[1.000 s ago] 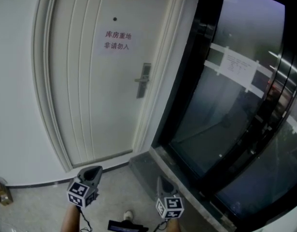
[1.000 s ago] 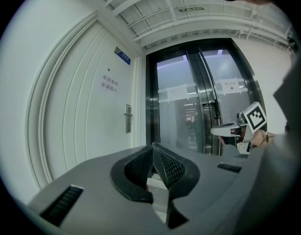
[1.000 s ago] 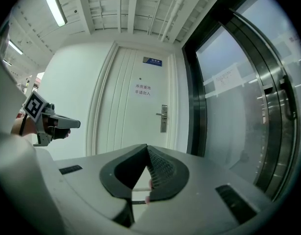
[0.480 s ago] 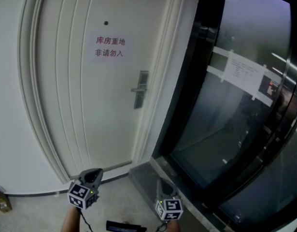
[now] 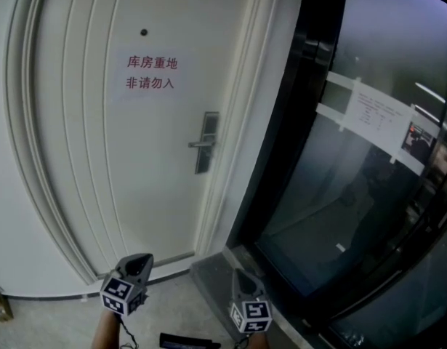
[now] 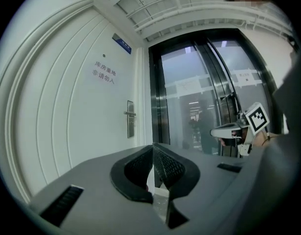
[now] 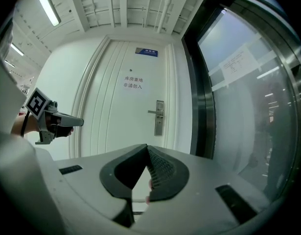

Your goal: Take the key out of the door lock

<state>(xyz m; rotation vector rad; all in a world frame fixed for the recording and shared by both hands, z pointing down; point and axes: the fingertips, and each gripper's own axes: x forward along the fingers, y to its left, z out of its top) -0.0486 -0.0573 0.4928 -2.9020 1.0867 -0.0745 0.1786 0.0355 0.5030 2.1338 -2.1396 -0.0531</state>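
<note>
Nearer now, the lock [image 5: 206, 141] is being approached, far ahead of left tongs [image 5: 141, 259] and right tongs [image 5: 243, 276]. Both are being kept together, empty; nothing done yet.

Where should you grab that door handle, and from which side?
Probably best to grip the door handle on its bar, near the free end, away from the lock plate. The bar lies level and reaches out to the left of the plate. So come straight at the door from the front, with one tool jaw above the bar and one below.
</note>
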